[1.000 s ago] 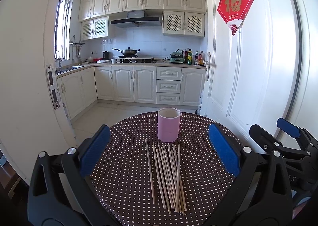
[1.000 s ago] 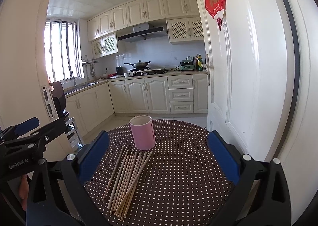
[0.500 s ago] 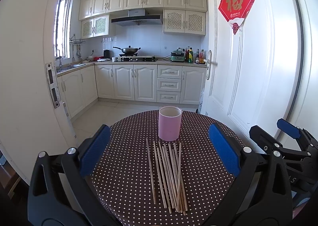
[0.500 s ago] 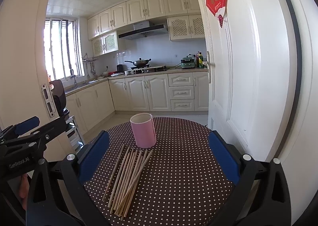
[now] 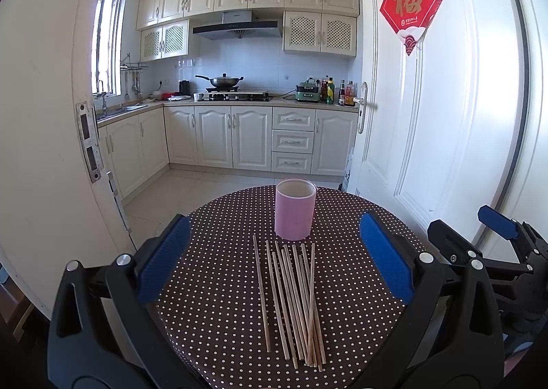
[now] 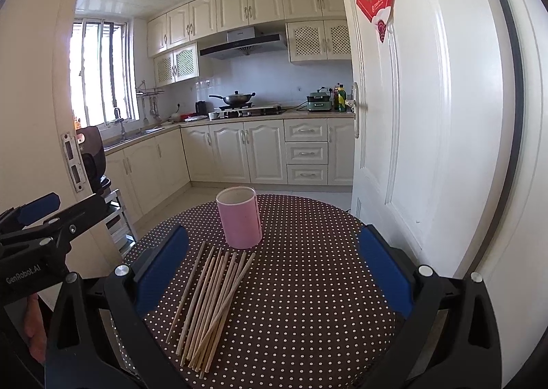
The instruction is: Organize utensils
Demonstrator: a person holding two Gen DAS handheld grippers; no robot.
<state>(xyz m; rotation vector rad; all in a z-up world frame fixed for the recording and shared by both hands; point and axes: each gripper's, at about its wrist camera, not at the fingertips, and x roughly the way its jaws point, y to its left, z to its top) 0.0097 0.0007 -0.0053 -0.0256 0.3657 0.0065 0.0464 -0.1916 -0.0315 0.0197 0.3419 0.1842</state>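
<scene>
Both grippers are spread wide with nothing in them: the left gripper (image 5: 274, 265) hangs over the near side of the table with its blue pads (image 5: 163, 257) either side of the chopsticks, and the right gripper (image 6: 270, 269) sits just beside it, also held above the table and touching nothing. Those chopsticks (image 5: 291, 300) are a loose bundle of plain wooden sticks lying flat on the tabletop, mostly side by side and pointing toward the cup, with one or two crossed over the others at the near end. Just behind their far tips stands a pink cup (image 5: 294, 209), upright, and from here I can't see anything in it. It all sits on a round table (image 5: 212, 286) covered with a dark brown cloth with white dots. From the right wrist camera the same sticks (image 6: 212, 303) fan out left of centre, with the cup (image 6: 239, 217) just past them. To the right there's a white door (image 5: 428, 132) with a red paper decoration (image 5: 412, 3) on it, and beyond the table a kitchen with cream cabinets (image 5: 239, 139) and a wok (image 5: 224, 81) on the stove.
</scene>
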